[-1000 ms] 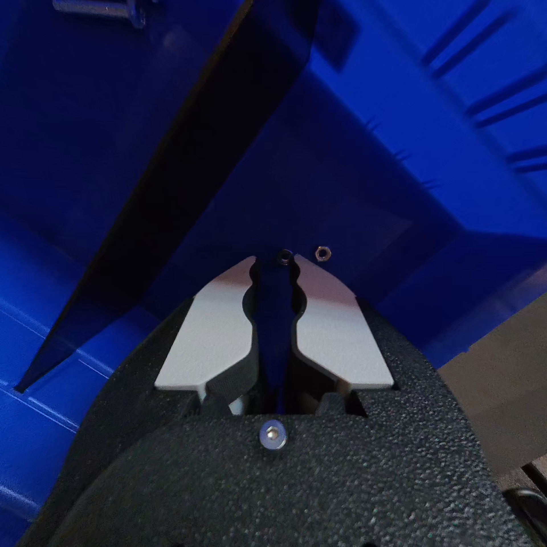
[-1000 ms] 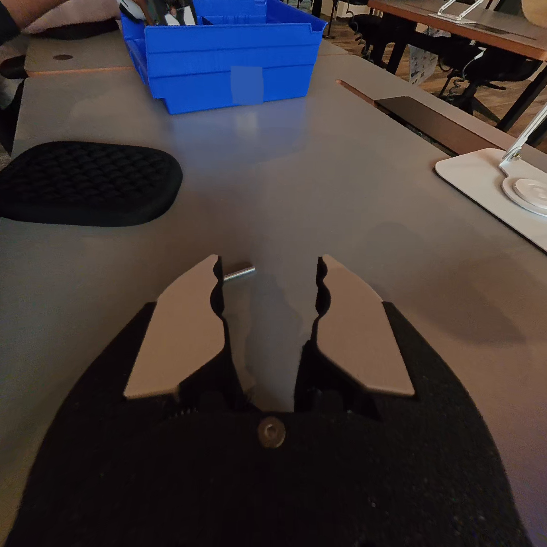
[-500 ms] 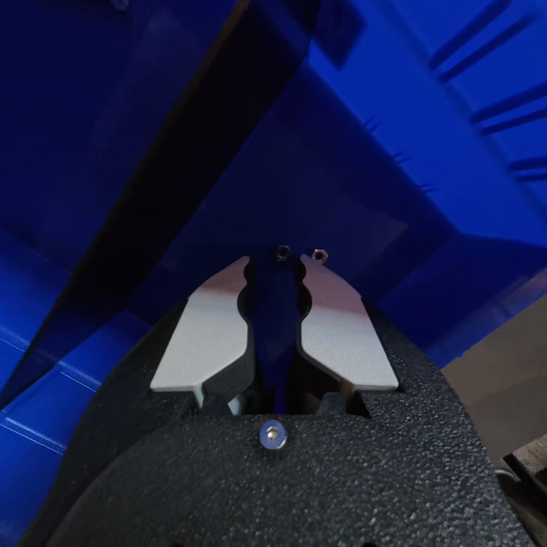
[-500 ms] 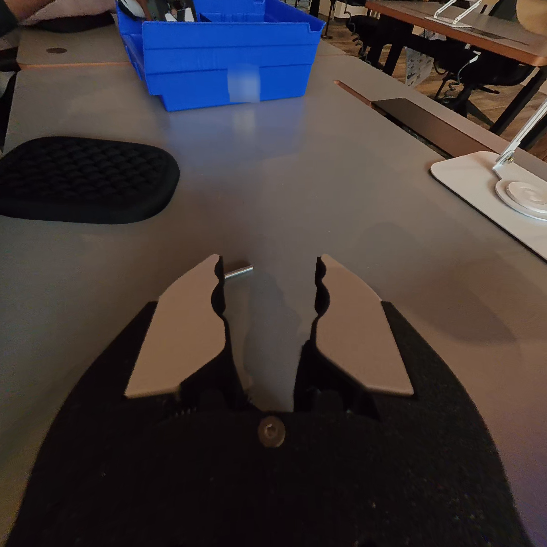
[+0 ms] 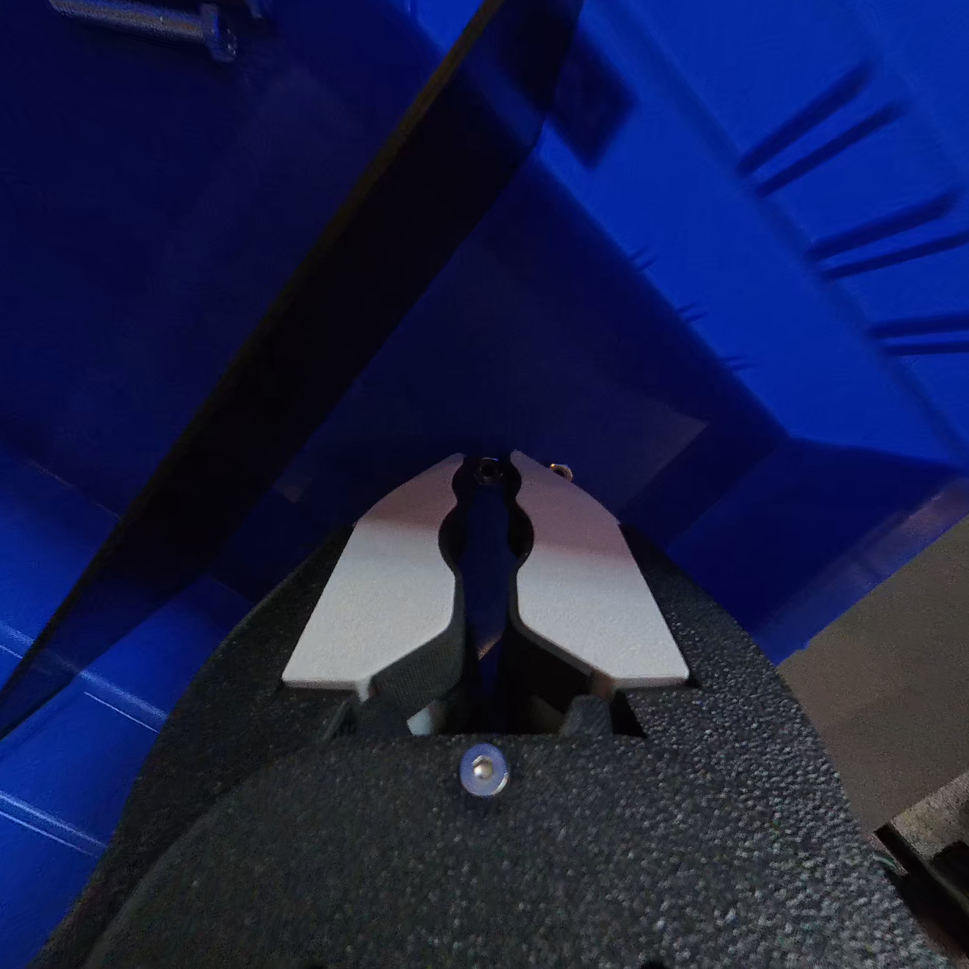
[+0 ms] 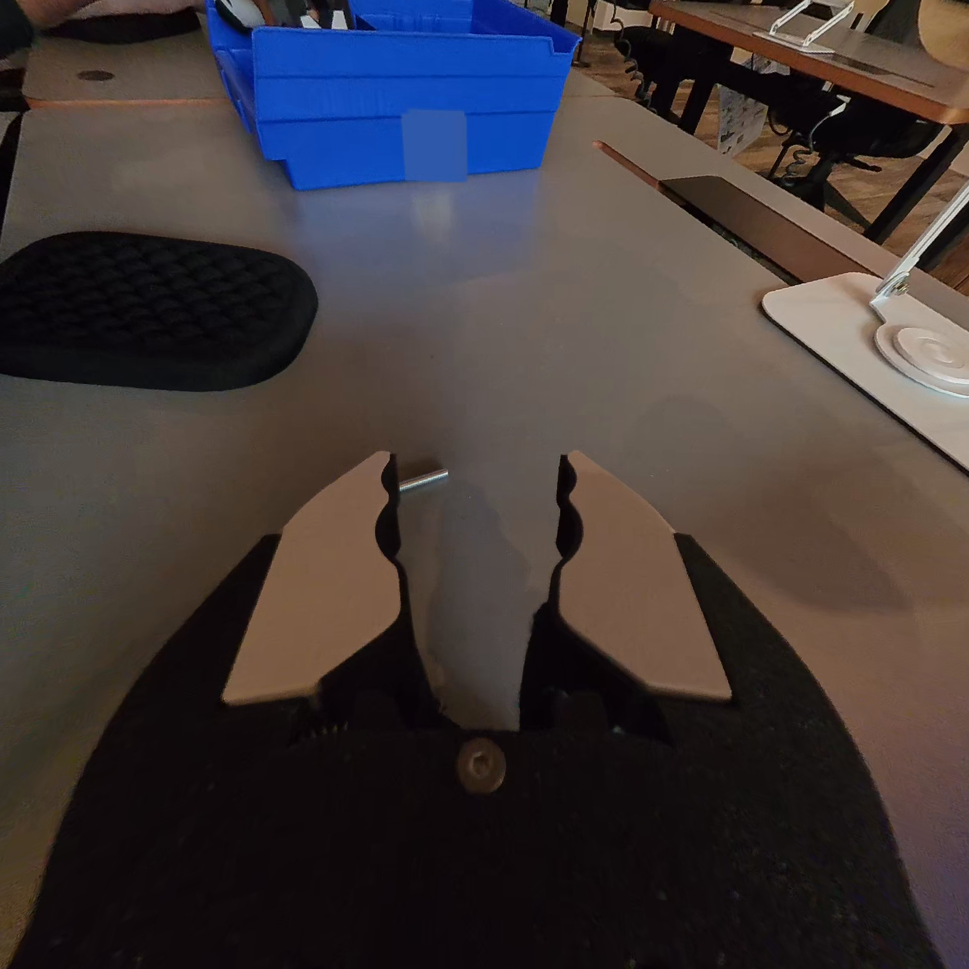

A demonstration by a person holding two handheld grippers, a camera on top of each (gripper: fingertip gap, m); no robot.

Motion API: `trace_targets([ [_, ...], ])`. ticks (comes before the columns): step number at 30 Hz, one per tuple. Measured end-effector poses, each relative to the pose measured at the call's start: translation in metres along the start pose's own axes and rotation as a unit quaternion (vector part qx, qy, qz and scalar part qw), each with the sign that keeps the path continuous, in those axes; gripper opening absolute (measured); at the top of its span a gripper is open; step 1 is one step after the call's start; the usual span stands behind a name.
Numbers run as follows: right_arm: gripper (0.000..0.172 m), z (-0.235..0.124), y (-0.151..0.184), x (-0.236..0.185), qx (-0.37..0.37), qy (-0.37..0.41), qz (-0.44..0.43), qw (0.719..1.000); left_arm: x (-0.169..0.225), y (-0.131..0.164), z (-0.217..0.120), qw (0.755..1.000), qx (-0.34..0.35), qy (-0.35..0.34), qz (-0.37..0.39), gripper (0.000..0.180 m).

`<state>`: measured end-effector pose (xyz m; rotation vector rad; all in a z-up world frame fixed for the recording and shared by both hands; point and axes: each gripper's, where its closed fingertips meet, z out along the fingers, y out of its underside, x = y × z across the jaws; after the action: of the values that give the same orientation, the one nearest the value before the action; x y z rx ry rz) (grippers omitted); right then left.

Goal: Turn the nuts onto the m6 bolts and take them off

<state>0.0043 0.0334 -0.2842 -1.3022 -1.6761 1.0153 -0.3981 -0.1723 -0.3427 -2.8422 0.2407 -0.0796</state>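
Left gripper (image 5: 487, 464) fingers are narrowing onto a dark nut (image 5: 487, 470) in the blue bin (image 5: 681, 262), contact unclear; right gripper (image 6: 477, 461) fingers are staying apart over the bolt (image 6: 423, 480).

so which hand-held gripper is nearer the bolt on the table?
Right: the bolt lies just off its left fingertip. The left is inside the blue bin, around a nut.
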Motion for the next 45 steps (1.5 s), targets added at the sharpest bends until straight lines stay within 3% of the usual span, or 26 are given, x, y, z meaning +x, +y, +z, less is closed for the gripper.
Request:
trace_targets([
  [5, 0.057, -0.001, -0.001, 0.001, 0.004, 0.0, 0.003, 1.0, -0.003, 0.0, -0.006, 1.0, 0.007, -0.015, -0.003, 0.011],
  [11, 0.057, -0.001, -0.001, 0.002, 0.003, 0.002, 0.004, 1.0, 0.006, -0.033, -0.054, 0.994, 0.08, -0.068, 0.037, 0.01],
  [15, 0.055, -0.003, 0.0, 0.01, 0.003, 0.021, 0.009, 1.0, 0.046, -0.077, -0.087, 0.981, 0.12, -0.09, 0.122, 0.01],
  [19, 0.052, -0.009, 0.006, 0.028, -0.009, 0.07, 0.015, 0.997, 0.116, -0.134, -0.096, 0.956, 0.165, -0.075, 0.232, 0.01],
  [25, 0.052, -0.02, 0.02, 0.053, -0.028, 0.111, 0.051, 0.992, 0.235, -0.199, -0.05, 0.91, 0.193, -0.005, 0.367, 0.01],
  [31, 0.05, -0.028, 0.021, 0.062, -0.013, 0.128, 0.077, 0.989, 0.319, -0.23, 0.014, 0.887, 0.174, 0.063, 0.423, 0.01],
  [37, 0.05, -0.027, 0.029, 0.064, -0.042, 0.141, 0.07, 0.987, 0.356, -0.246, 0.057, 0.893, 0.158, 0.089, 0.411, 0.01],
  [45, 0.049, -0.03, 0.03, 0.066, -0.041, 0.145, 0.079, 0.985, 0.373, -0.245, 0.079, 0.902, 0.131, 0.104, 0.399, 0.011],
])
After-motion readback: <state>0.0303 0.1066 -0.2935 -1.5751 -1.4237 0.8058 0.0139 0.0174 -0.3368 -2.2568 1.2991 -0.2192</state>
